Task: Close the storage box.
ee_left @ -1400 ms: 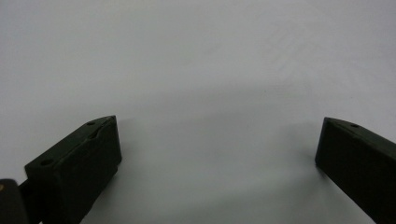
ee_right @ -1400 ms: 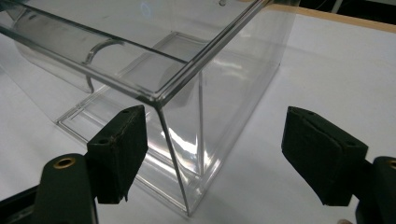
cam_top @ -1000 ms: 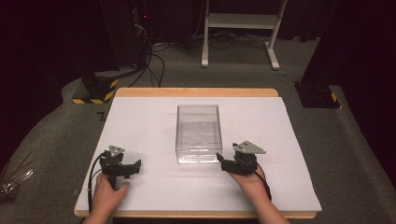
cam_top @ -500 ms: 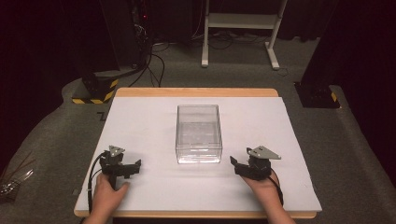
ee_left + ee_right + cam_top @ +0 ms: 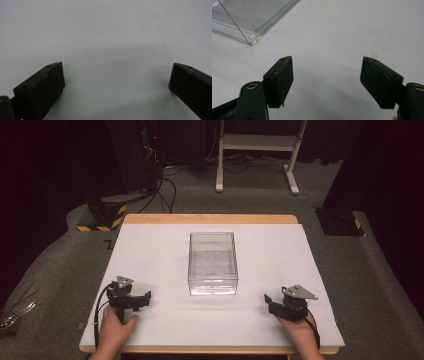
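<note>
box: clear plastic box (image 5: pixel 212 263) at table centre, empty, upright on white table (image 5: pixel 150 245)
right gripper: right gripper (image 5: pixel 270 302) now at 4 o'clock of box, well apart; earlier just beside its near right corner, so it pulled away
right jaws: have just been closing, part-open, nothing between
left gripper: left gripper (image 5: pixel 145 298) at 8 o'clock, unmoved, jaws wide, empty
meaning: box looks released, hands parked

A grey carpeted floor (image 5: pixel 60 255) surrounds the white worktop (image 5: pixel 150 250). In the dark upper frame, a white frame stand (image 5: pixel 257 150) occupies centre, black cables (image 5: pixel 162 175) trail upper left, and a yellow-and-black striped base (image 5: pixel 100 217) sits at left.
</note>
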A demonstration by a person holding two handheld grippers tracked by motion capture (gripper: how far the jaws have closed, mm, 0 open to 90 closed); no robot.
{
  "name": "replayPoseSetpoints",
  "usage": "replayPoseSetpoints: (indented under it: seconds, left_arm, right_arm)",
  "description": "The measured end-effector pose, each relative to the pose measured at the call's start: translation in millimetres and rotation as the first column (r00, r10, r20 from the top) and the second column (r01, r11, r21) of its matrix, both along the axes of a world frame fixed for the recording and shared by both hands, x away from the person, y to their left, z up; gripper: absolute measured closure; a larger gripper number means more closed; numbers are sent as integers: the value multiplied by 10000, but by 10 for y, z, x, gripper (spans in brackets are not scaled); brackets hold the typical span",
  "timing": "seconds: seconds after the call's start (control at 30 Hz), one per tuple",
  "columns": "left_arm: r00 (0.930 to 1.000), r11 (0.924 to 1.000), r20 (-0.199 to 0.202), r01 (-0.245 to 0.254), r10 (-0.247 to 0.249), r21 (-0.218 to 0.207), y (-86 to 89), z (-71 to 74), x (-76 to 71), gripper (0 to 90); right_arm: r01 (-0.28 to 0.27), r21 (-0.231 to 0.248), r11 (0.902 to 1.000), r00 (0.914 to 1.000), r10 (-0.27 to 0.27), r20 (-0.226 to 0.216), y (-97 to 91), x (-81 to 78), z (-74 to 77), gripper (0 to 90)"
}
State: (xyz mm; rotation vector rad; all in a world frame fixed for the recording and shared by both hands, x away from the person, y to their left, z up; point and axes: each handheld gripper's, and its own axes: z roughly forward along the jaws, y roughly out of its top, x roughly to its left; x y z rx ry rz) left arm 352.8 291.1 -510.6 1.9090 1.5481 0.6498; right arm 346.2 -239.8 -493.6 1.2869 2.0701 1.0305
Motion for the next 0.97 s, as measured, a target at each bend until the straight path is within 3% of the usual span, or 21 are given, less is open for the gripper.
replayPoseSetpoints:
  seconds: [0.13, 0.33, 0.63, 0.97]
  left_arm:
    - [10000, 10000, 2, 1, -1, -5, 0, 0, 0, 5]
    - [10000, 10000, 4, -2, 2, -2, -1, -1, -1, 5]
    - [10000, 10000, 24, -12, 12, 17, -3, -2, -2, 6]
    - [10000, 10000, 25, -17, 17, 11, -3, -2, -2, 6]
  right_arm:
    - [115, -83, 9999, 9999, -115, -20, -49, -28, -35, 269]
    - [5, -669, 9978, 10000, -3, 39, 3, -37, -66, 279]
    - [-123, -818, 9966, 9985, 79, -533, 25, 6, -82, 280]
    - [-176, -862, 9961, 9981, 124, -603, 30, 12, -85, 282]
